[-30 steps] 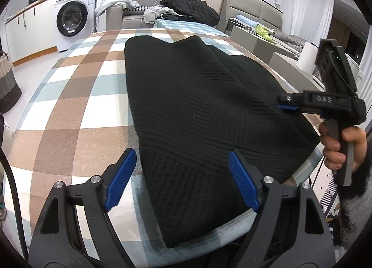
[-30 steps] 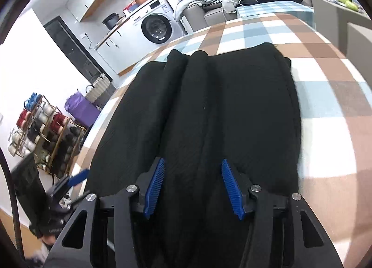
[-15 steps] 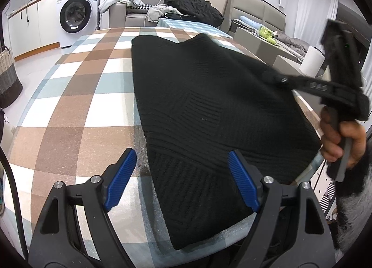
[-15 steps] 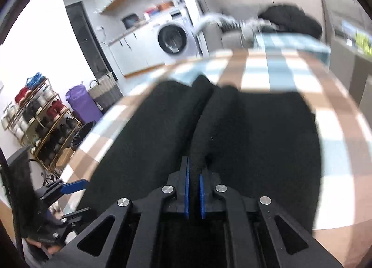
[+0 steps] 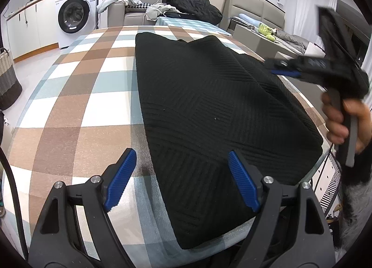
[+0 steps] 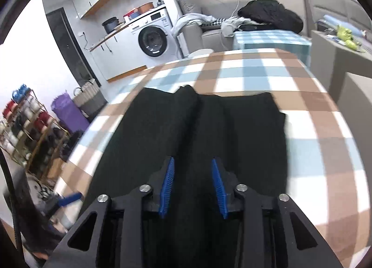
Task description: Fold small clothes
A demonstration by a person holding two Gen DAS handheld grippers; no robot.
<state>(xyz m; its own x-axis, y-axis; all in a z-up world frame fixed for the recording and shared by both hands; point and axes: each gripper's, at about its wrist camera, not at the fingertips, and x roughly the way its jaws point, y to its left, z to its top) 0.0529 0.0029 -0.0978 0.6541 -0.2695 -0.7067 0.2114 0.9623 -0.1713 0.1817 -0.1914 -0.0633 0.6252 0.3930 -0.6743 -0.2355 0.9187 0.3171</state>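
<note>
The black sweater (image 5: 209,110) is lying flat on the checked table (image 5: 76,96), the left gripper (image 5: 183,182) is hanging wide apart and empty, and the right gripper (image 6: 193,186) has just been opening, pads off the cloth.

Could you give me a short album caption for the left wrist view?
Open left tool hovers over a black knitted garment on a checked tablecloth; the right tool reaches in.

Black ribbed knit garment (image 5: 209,105), folded, flat on checked table (image 5: 81,96)
</note>
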